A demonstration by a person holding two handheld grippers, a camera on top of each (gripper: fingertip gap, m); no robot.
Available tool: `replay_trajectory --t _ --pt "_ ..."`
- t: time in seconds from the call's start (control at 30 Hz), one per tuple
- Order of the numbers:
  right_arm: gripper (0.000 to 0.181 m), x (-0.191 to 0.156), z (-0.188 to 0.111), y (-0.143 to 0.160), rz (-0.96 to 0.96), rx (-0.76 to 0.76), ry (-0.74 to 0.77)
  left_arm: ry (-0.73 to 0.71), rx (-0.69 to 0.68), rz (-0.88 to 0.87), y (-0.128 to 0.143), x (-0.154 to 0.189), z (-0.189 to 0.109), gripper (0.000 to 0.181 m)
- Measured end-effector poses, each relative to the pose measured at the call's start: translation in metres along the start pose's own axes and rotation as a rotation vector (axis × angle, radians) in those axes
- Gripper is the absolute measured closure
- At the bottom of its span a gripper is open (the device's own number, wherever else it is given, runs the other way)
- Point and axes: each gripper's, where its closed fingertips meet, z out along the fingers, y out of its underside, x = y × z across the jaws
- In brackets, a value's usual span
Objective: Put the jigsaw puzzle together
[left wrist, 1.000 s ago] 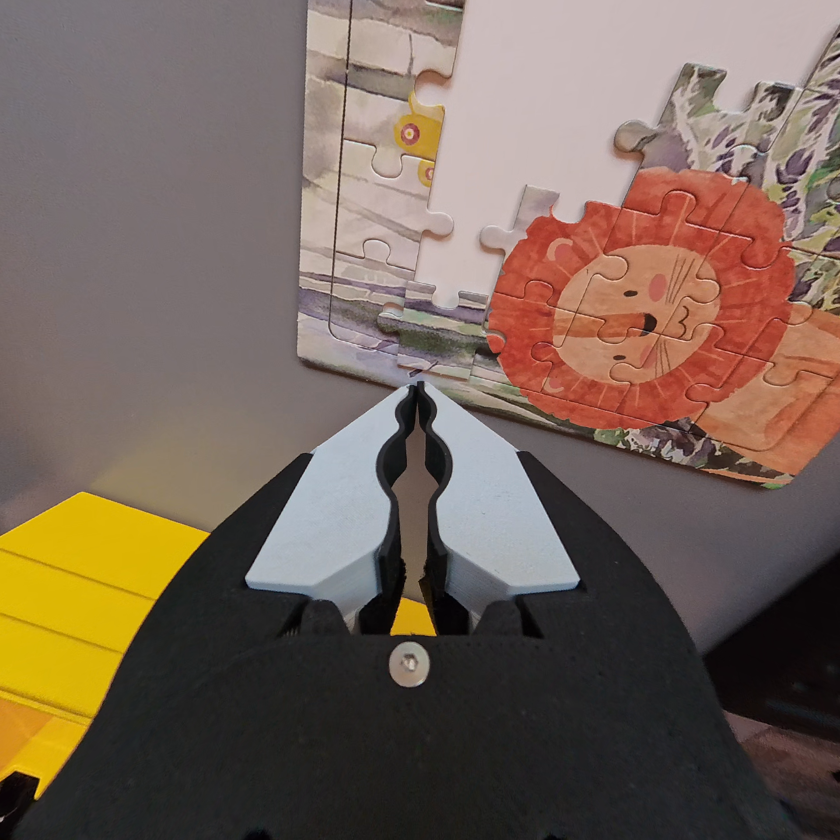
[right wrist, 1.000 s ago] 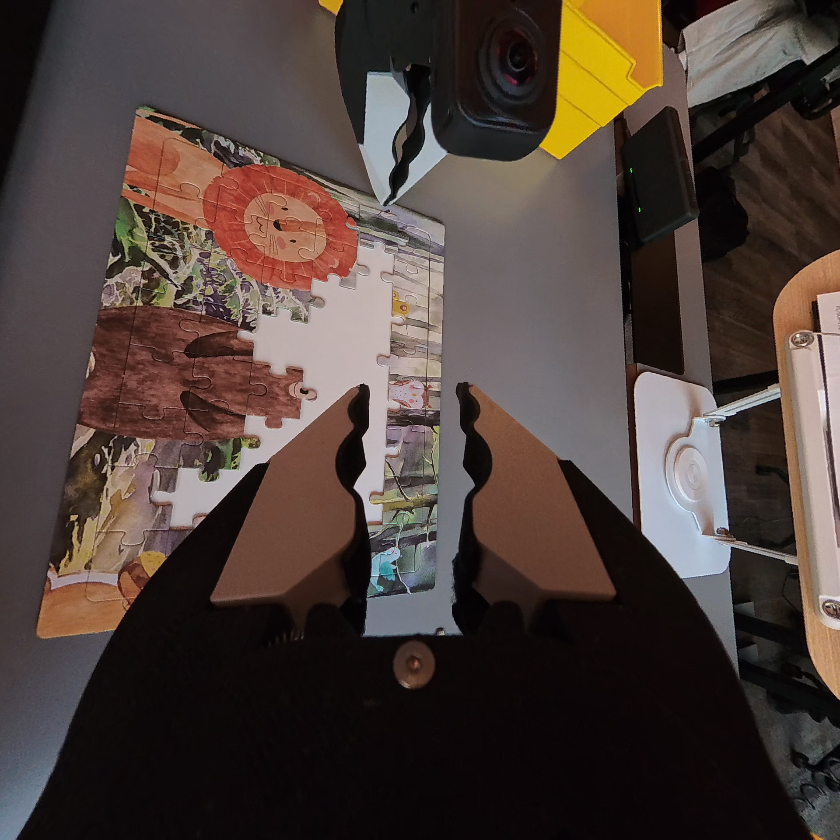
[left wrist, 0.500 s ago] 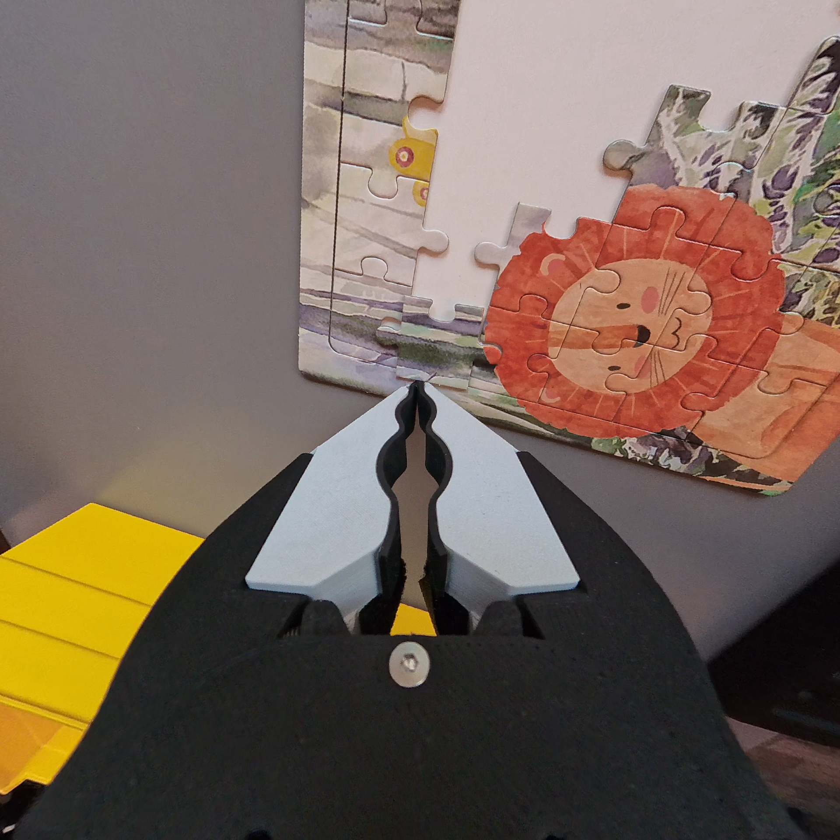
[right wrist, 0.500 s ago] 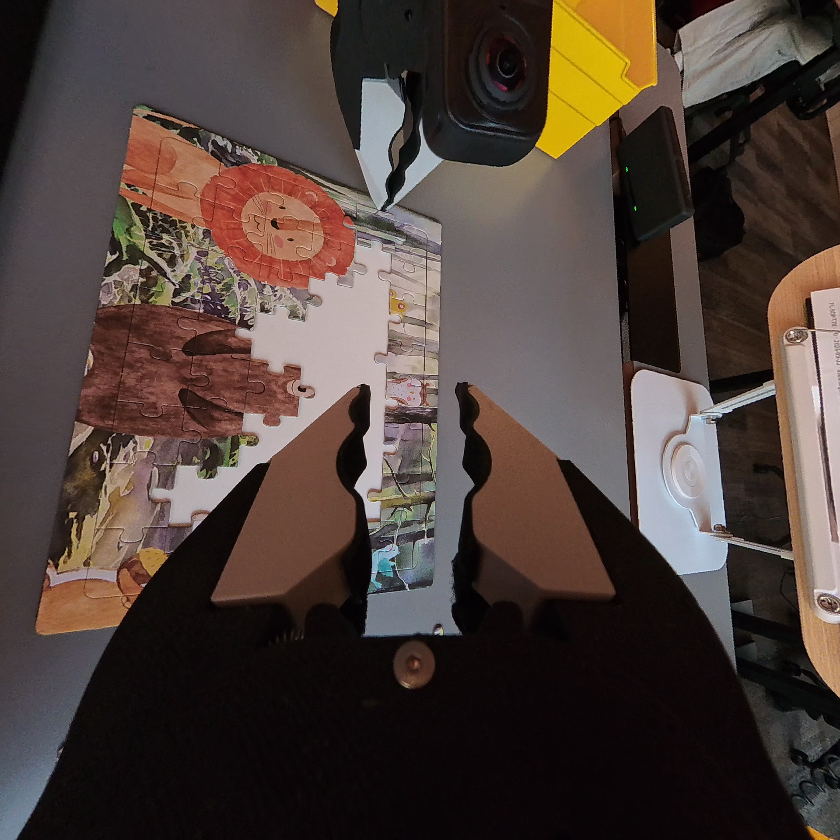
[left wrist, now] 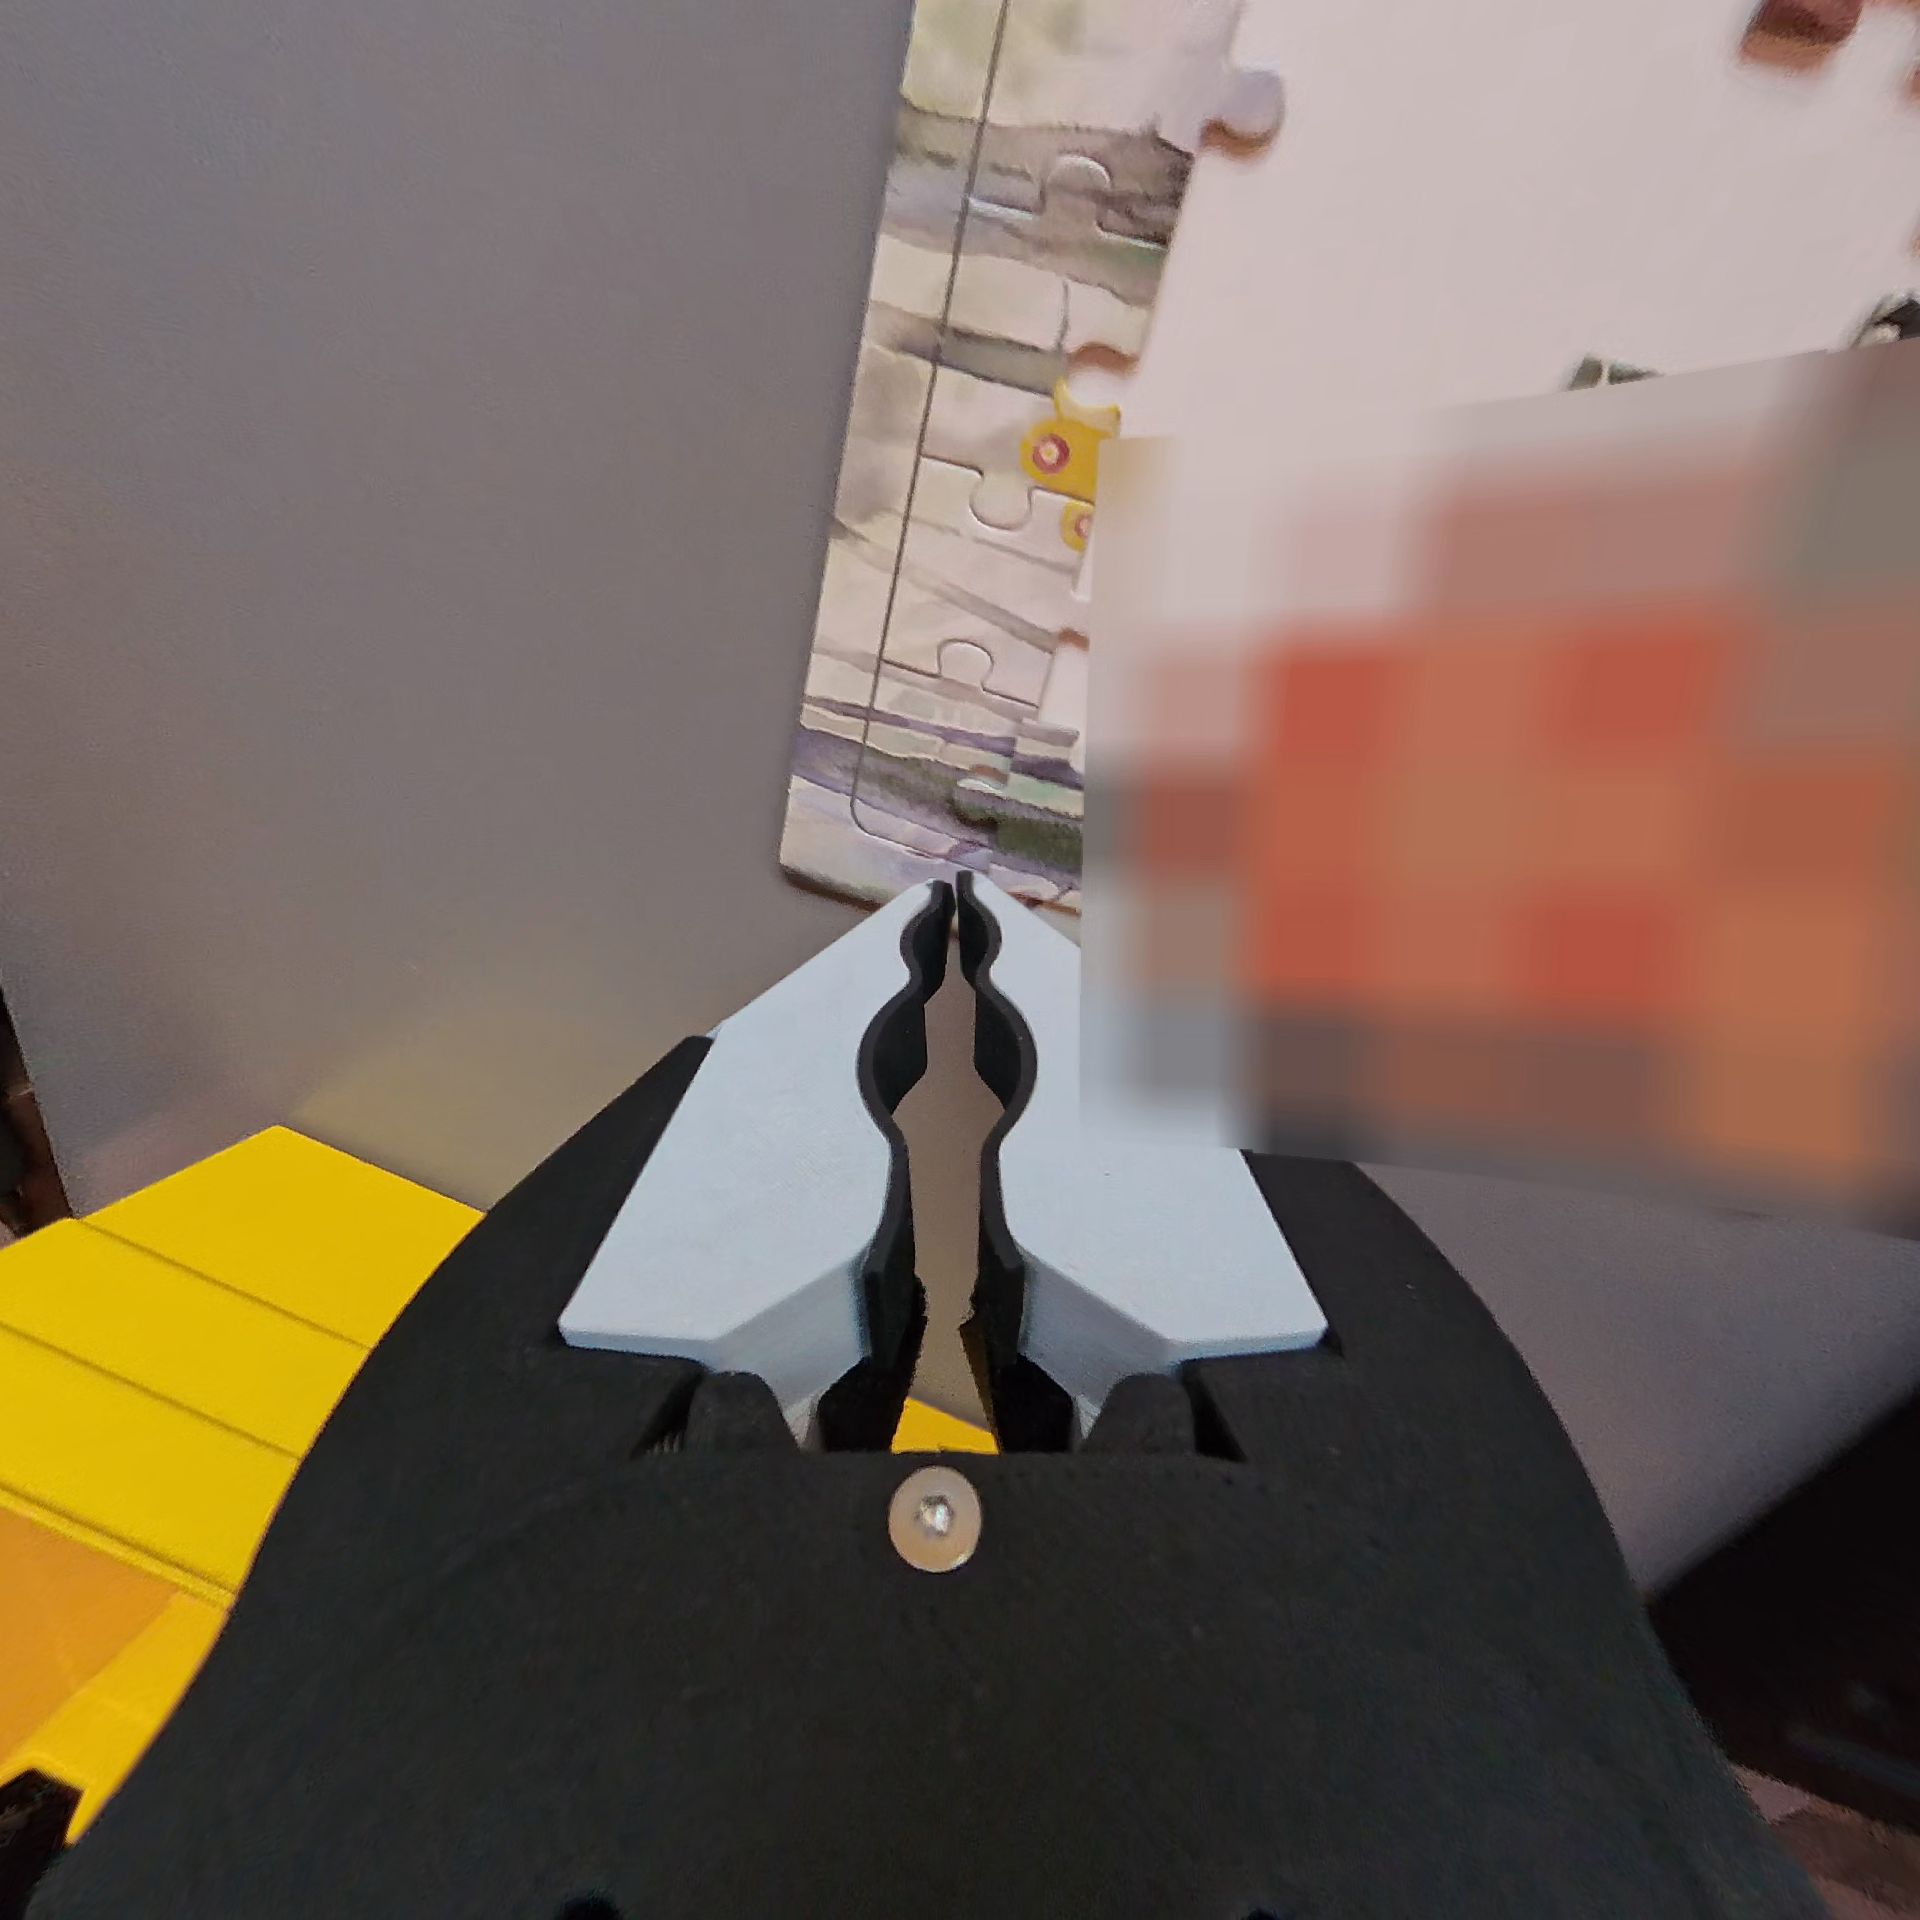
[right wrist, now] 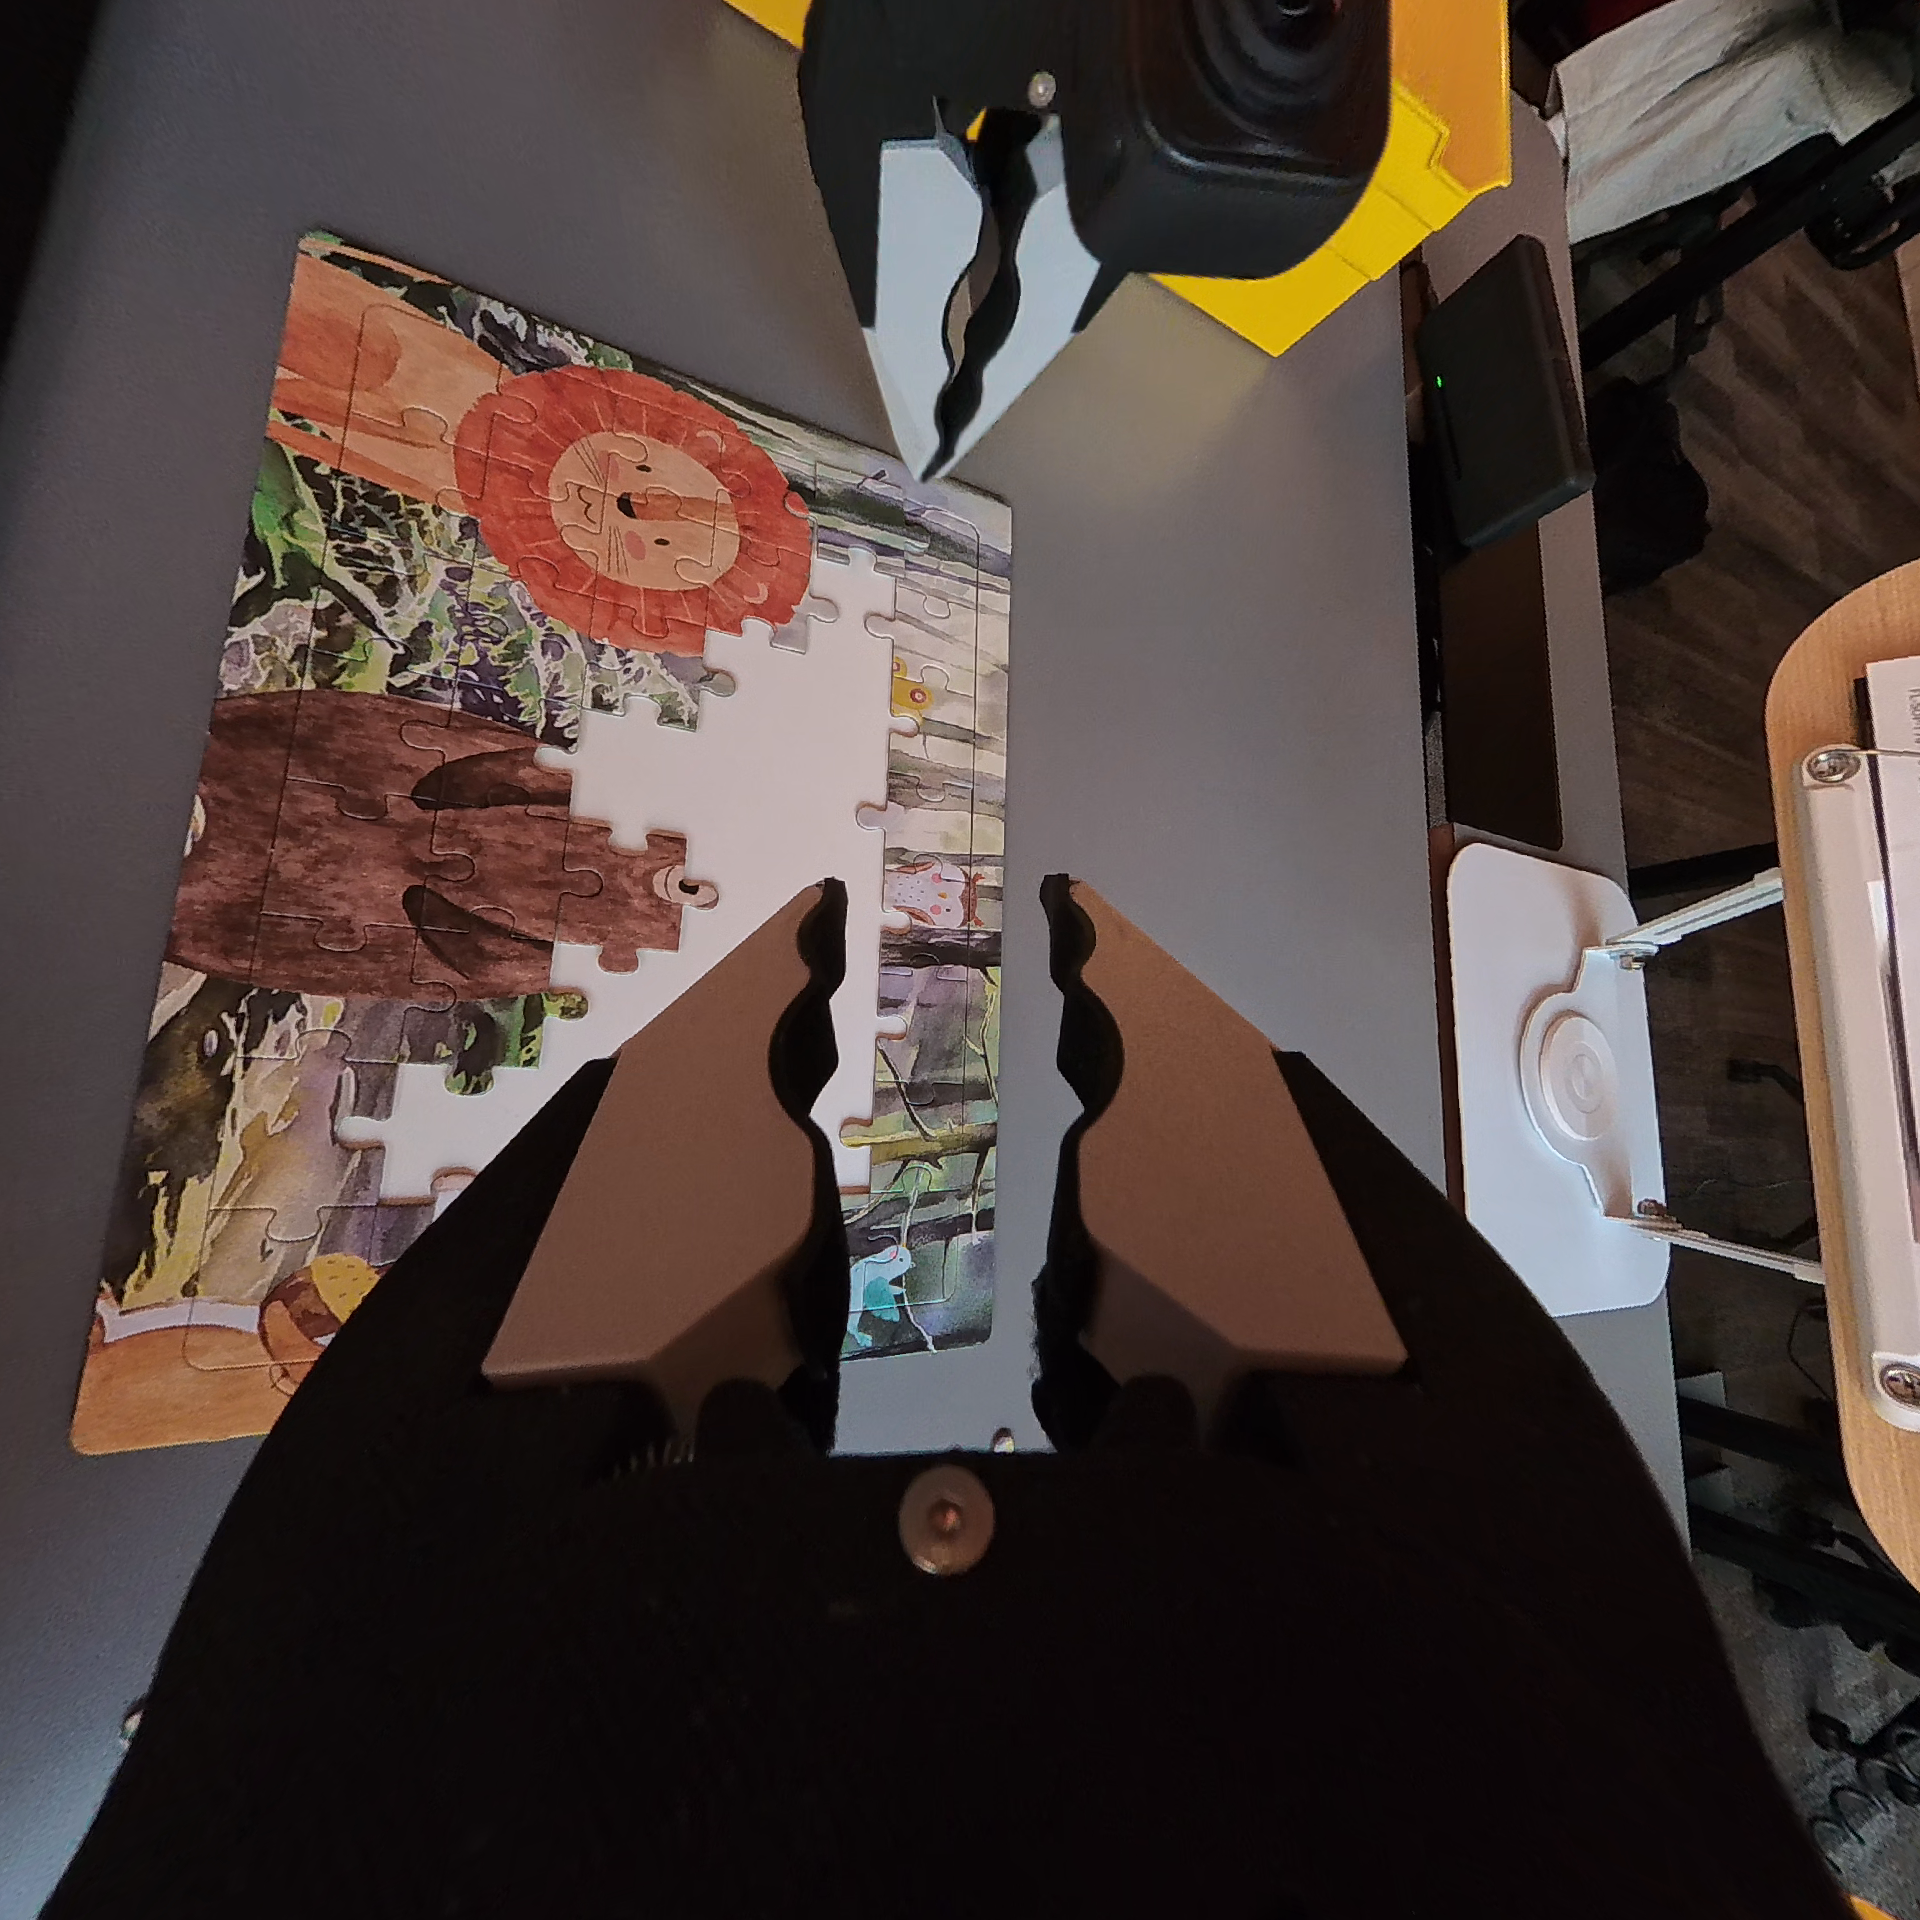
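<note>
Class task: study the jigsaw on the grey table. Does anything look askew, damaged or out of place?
Nothing looks damaged or askew. The jigsaw puzzle lies flat, its fitted pieces flush; only a white gap in the middle remains unfilled.

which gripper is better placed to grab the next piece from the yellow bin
Left, probably. The left gripper hangs right beside the yellow plastic bin, jaws shut and empty. The right gripper, jaws open, sits over the partly finished animal jigsaw puzzle, farther away.
</note>
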Motion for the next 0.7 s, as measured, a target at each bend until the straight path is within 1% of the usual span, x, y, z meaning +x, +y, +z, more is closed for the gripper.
replay_trajectory --t 0.1,0.23,0.4,0.7 --pt "0.143 0.0 -0.001 0.0 0.0 -0.001 0.002 -0.043 0.023 0.006 -0.006 -0.007 0.003 0.181" --pt "0.143 0.001 -0.003 -0.001 0.002 0.007 0.007 -0.028 0.012 0.017 -0.007 -0.005 0.009 0.181" --pt "0.143 0.003 -0.004 -0.001 0.005 0.012 0.008 -0.055 -0.008 0.038 -0.007 -0.006 0.012 0.181" --pt "0.143 0.003 -0.006 -0.001 0.005 0.015 0.011 -0.047 0.003 0.037 -0.009 -0.004 0.014 0.181"
